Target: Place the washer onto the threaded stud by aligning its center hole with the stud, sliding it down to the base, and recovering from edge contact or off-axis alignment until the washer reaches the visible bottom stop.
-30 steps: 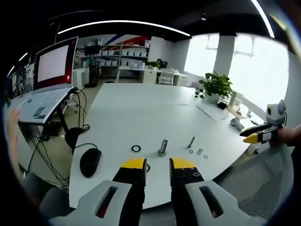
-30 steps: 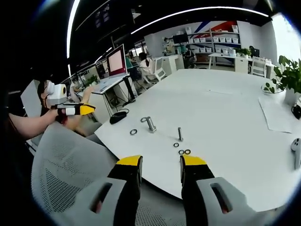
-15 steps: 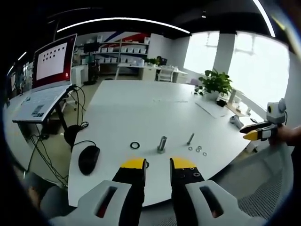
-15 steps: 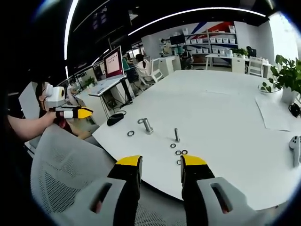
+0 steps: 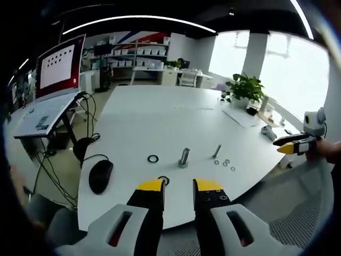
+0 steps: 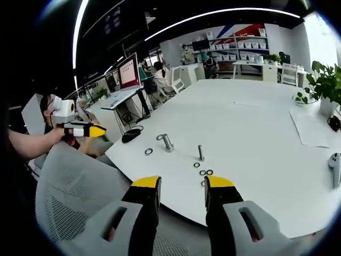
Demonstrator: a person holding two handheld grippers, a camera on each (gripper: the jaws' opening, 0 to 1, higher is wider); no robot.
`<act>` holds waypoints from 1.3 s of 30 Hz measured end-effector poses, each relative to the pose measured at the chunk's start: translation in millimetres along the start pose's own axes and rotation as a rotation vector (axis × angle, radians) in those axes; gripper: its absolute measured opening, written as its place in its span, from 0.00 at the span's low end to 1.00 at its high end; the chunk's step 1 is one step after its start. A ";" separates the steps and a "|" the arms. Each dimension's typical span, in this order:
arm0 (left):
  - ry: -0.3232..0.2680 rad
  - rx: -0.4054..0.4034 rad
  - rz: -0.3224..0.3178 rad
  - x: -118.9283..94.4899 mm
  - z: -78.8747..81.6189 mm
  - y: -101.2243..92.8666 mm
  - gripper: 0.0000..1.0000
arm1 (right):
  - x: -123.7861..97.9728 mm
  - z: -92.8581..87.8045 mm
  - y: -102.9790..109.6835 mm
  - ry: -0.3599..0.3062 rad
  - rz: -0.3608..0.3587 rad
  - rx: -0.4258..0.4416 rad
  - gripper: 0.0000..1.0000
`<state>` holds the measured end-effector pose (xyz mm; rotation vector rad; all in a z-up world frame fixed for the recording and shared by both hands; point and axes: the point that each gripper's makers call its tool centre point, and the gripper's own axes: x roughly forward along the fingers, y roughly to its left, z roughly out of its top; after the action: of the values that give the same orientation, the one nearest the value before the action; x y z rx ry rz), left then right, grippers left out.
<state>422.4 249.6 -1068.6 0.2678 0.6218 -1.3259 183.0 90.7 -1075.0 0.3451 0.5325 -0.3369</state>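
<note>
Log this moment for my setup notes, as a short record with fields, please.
surface: white table
threaded stud: upright, bare
larger bolt: near the stud, apart from it
small washers: loose beside the stud
black ring: flat on the table, beyond the bolt from the stud
mouse: near the table's edge
left gripper: open, empty, off the table
right gripper: open, empty, off the table
task progress: no washer picked up yet

Both views look from off the near edge of the white table (image 5: 160,120) toward the room's far shelves (left gripper view from the left, right gripper view from the right), sharing the stud (image 5: 184,158) (image 6: 201,152).
</note>
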 end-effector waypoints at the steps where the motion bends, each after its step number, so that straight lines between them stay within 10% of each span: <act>1: 0.005 0.002 -0.001 0.1 -1.3 0.3 0.19 | -0.1 0.0 0.3 0.001 0.001 -0.001 0.35; 39: 0.179 0.021 0.017 12.6 -16.5 12.4 0.26 | -0.9 -0.8 1.0 0.006 0.001 0.007 0.35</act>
<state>431.2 250.9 -1091.1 0.4117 0.7543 -1.3015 182.3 92.1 -1075.0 0.3529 0.5367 -0.3367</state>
